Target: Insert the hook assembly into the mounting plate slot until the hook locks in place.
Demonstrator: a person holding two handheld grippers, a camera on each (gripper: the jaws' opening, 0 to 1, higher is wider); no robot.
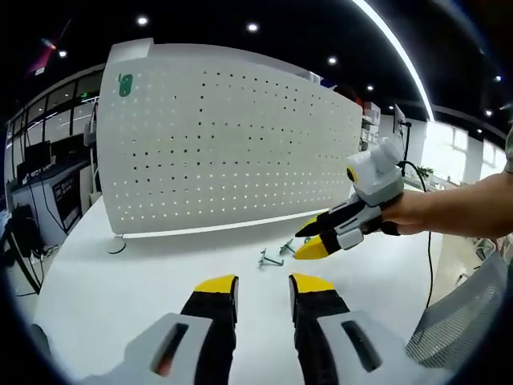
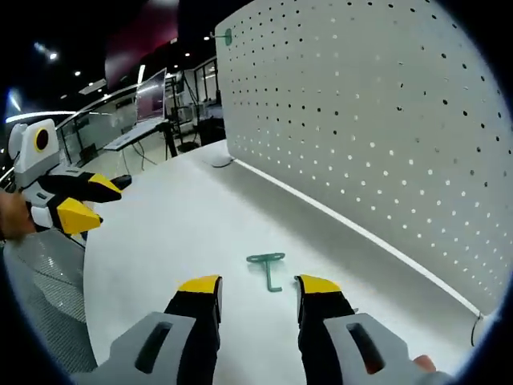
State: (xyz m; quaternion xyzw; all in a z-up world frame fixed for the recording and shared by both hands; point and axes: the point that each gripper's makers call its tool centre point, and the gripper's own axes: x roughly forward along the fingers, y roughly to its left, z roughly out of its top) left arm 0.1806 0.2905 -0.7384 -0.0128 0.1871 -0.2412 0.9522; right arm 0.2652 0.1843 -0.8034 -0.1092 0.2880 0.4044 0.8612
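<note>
R view: hook (image 2: pixel 267 269) betw open jaws.

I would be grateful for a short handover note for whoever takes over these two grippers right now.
Left gripper: open, holding nothing, held above the white table.
Right gripper: open, holding nothing, just short of the green hook, which lies flat on the table in front of the pegboard.
A green hook also shows in the left gripper view, lying below the board.
Done: nothing picked up or inserted yet; a small green piece sits at the board's top corner.
Left: grasp the hook, seat it in the board until it locks.
</note>
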